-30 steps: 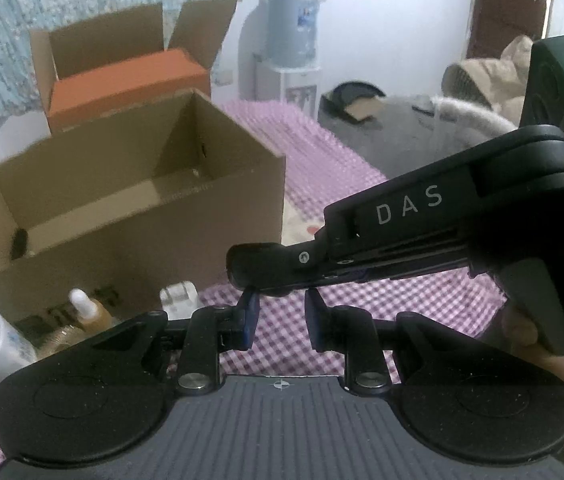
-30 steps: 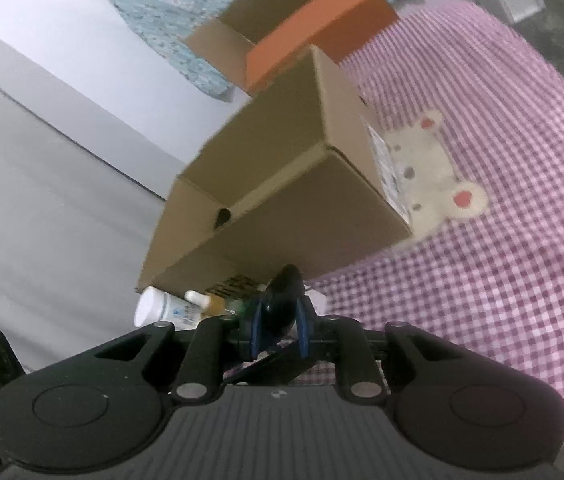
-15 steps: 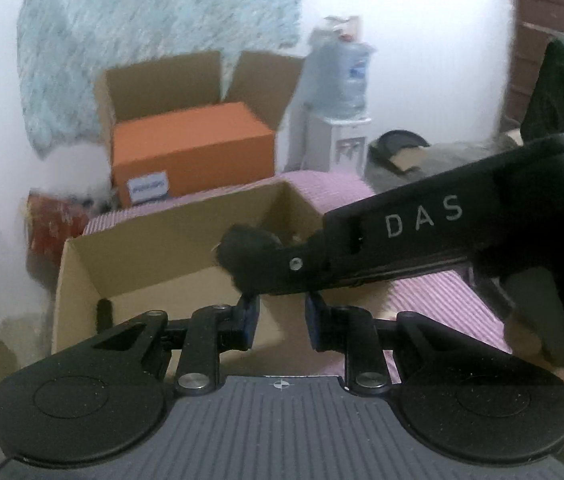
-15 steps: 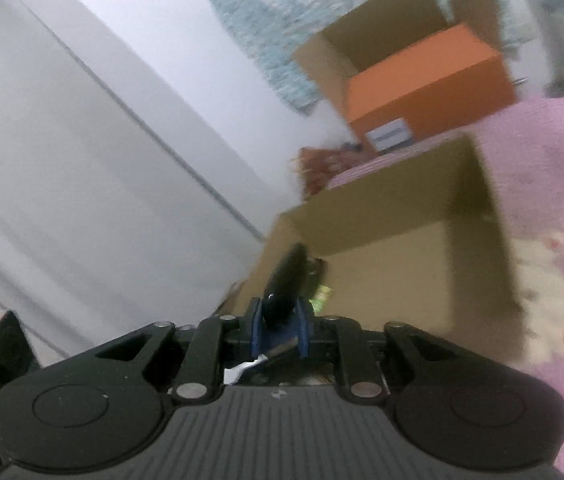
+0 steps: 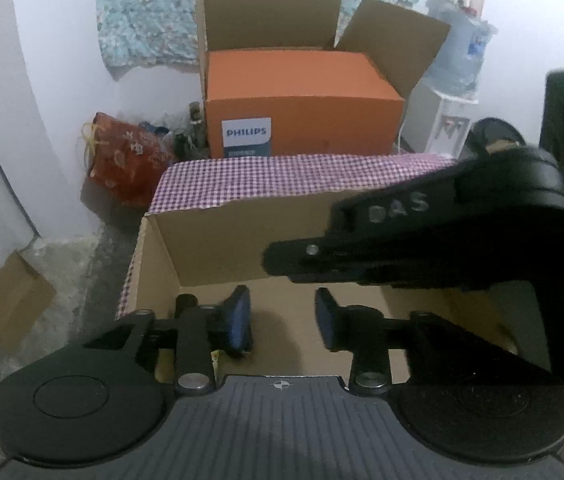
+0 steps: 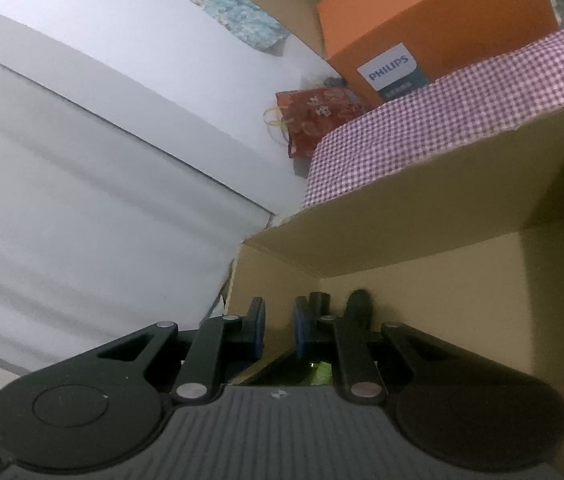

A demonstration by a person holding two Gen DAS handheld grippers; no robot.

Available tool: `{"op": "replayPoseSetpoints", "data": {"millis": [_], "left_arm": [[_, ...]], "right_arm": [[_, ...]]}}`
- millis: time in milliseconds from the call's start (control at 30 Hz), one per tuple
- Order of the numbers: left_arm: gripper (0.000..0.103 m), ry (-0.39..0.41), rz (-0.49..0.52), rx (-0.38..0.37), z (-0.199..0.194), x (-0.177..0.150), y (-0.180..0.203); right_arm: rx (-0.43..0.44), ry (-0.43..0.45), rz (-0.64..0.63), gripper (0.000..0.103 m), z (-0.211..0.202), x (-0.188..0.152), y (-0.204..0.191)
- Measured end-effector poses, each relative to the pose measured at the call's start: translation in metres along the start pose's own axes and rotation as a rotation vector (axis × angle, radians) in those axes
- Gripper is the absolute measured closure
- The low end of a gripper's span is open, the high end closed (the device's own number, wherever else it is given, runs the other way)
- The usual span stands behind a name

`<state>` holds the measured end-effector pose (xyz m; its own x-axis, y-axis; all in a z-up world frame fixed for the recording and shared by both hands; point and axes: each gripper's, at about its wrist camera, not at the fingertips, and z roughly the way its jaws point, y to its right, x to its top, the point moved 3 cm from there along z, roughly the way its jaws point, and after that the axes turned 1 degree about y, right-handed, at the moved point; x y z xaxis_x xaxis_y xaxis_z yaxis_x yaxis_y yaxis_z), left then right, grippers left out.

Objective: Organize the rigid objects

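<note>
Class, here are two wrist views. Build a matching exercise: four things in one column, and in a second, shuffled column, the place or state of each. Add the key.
Things
1. orange box
2. red bag
3. checked cloth
4. left gripper

Place or state
A. open and empty, over the brown cardboard box
B. inside a bigger open carton
C. under the brown cardboard box
D. by the white wall, left of the cloth

Pairs: 1-B, 2-D, 3-C, 4-A
</note>
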<state>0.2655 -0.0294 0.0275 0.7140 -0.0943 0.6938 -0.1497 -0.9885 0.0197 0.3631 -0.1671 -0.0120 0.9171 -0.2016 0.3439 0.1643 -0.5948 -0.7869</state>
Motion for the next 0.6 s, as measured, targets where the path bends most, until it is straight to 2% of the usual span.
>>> {"op": "replayPoseSetpoints", "data": {"millis": [133, 233, 433, 467, 533, 567, 600], "left_arm": [[0.059, 0.024, -0.008, -0.008, -0.015, 0.000, -0.005], [0.050, 0.057, -0.016, -0.028, -0.036, -0.003, -0.006], [0.028, 0.169, -0.011, -0.090, -0.092, -0.019, 0.000], [0.022, 0.187, -0.006, -0.103, -0.100, -0.024, 0.001], [0.010, 0.245, 0.018, -0.160, -0.118, -0.039, 0.006], [0.002, 0.275, 0.040, -0.190, -0.128, -0.048, 0.010], [0.001, 0.298, 0.058, -0.207, -0.135, -0.057, 0.012]], "right_arm": [[0.010, 0.015, -0.023, 0.086, -0.023, -0.007, -0.003], [0.022, 0.046, -0.054, 0.085, -0.054, -0.014, -0.012], [0.046, 0.154, -0.147, 0.084, -0.132, -0.047, -0.037], [0.047, 0.174, -0.162, 0.084, -0.144, -0.056, -0.041], [0.044, 0.213, -0.186, 0.079, -0.166, -0.075, -0.047], [0.041, 0.228, -0.193, 0.070, -0.174, -0.085, -0.048], [0.028, 0.246, -0.198, 0.057, -0.182, -0.096, -0.049]]}}
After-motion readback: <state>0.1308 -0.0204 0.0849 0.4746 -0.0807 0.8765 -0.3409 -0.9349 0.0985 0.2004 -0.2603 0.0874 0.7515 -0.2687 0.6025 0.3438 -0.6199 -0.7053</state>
